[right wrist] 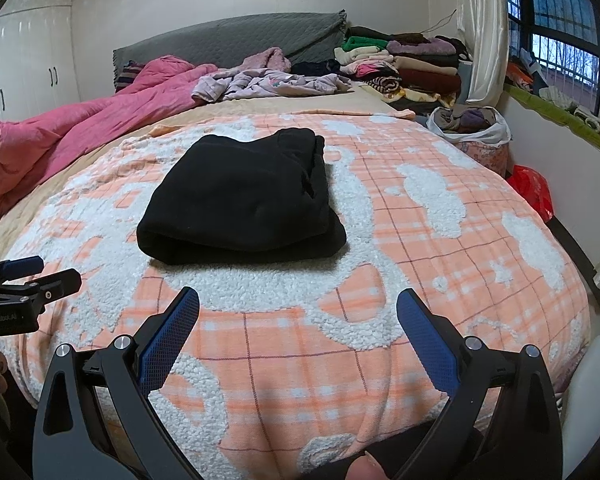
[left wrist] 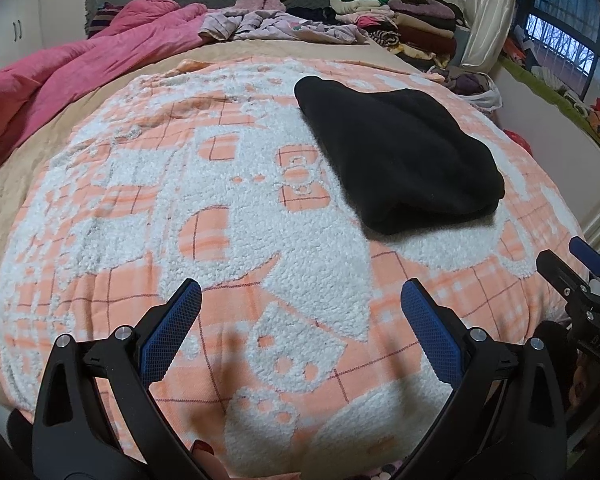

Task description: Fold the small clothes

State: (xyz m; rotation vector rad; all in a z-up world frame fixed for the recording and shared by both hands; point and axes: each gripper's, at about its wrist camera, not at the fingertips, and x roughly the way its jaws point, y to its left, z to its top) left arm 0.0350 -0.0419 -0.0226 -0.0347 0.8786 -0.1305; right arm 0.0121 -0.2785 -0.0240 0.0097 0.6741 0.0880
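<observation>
You held both the left gripper (left wrist: 300, 336) and right gripper (right wrist: 298, 336) wide and empty, while the folded black fleece garment (right wrist: 240, 208) lay mid-frame, straight ahead of your right, upper right of your left.

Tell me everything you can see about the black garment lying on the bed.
The black fleece-like garment is folded into a thick, compact bundle with a rounded fold facing the cameras and layered edges at its far right corner. It lies flat on the orange-and-white plaid blanket, touching nothing else. Both grippers are open, short of it.
</observation>
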